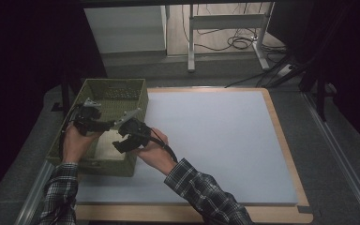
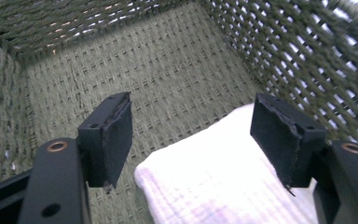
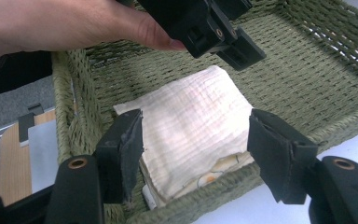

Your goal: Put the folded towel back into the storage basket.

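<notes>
So both grippers are seen with their jaws spread apart and nothing pinched between them. The left gripper [image 1: 104, 124] is held over the basket [image 1: 138, 89], and in its own view a folded white cloth [image 2: 219, 186] is seen lying below and between the jaws, on the woven floor, not touched by either pad. The right gripper [image 1: 120, 142] is held just above the basket's near-right edge; in its view the cloth [image 3: 191, 135] is framed between the open jaws but well beyond them, flat on the basket floor, tucked toward the near wall and one corner. A second patterned layer can be made out under the cloth's near edge.

Room-wise: the grippers are kept close together, the left one's tip hanging right above the cloth's far edge in the right gripper view. Woven walls are found on all sides of the left jaws, pretty tight. Off to the right gripper's outer side, the big white mat [image 1: 215, 140] is left wide open.
</notes>
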